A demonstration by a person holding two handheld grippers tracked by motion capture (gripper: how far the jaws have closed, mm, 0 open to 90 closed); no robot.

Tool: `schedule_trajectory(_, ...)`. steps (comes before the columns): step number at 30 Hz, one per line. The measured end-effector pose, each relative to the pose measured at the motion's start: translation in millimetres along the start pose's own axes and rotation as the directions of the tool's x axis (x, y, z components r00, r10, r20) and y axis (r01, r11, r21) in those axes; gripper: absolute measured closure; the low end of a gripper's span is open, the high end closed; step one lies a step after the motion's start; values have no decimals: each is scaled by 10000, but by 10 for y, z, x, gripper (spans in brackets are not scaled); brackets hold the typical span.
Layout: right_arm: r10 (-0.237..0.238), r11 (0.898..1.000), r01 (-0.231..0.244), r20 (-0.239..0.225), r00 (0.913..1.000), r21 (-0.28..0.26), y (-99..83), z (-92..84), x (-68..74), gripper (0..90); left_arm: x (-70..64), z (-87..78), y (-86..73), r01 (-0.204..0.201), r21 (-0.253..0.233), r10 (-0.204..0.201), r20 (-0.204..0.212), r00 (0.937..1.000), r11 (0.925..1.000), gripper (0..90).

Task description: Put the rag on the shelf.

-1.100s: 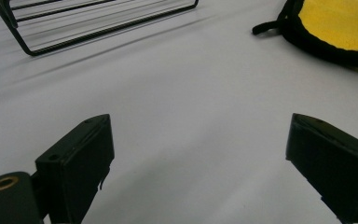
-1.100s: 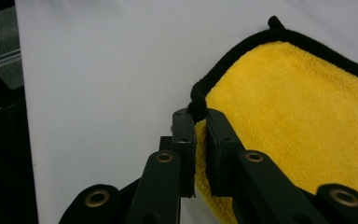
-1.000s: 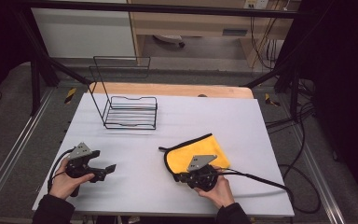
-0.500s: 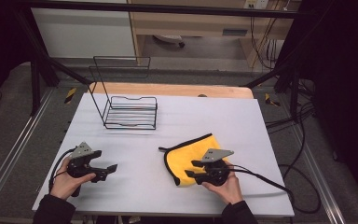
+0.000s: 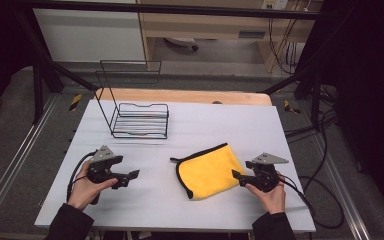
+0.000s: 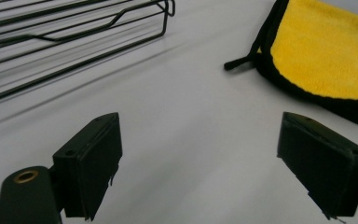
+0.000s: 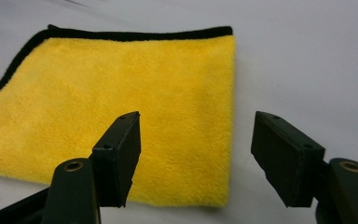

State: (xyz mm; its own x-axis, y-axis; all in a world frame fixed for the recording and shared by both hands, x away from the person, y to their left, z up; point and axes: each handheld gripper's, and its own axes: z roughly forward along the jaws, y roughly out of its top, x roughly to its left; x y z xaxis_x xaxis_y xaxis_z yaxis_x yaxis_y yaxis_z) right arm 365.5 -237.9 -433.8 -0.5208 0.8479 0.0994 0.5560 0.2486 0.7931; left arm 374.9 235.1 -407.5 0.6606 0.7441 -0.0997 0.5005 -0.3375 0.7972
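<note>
Evidently we had drawn our right gripper (image 5: 236,174), jaws spread and empty, off the folded yellow cloth (image 5: 207,171), leaving it released while our left gripper (image 5: 134,174) waited, likewise agape.

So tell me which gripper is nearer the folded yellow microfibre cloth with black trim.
Right. The right gripper sits at the yellow cloth's right edge, jaws open toward it. The left gripper rests apart, off to the cloth's left.

You face a white rectangular table (image 5: 200,125) on grey floor (image 5: 10,145); a pale wooden cabinet (image 5: 205,25) stands beyond, dark surroundings.
</note>
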Motion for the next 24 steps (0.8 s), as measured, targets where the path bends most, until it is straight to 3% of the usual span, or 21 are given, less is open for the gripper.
schedule_trajectory(3,146,9998,-147,60,9999,108,-42,-3,-36,363,-104,121,138,-189,35,188,111,9998,9998,161)
schedule_trajectory(9,231,9984,-243,234,9995,504,-93,-24,-62,438,-296,419,352,-161,173,154,377,9992,9997,226)
schedule_trajectory(13,301,9978,-321,355,9989,574,-121,-9,-76,519,-418,624,466,-450,483,425,510,9978,9978,263)
schedule_trajectory(18,636,9936,-653,212,9978,923,-136,14,-87,643,-540,888,565,-715,824,666,604,9959,9940,322)
schedule_trajectory(24,723,9911,-755,325,9969,1095,-144,46,-78,659,-620,1159,628,-990,1319,914,622,9939,9863,389)
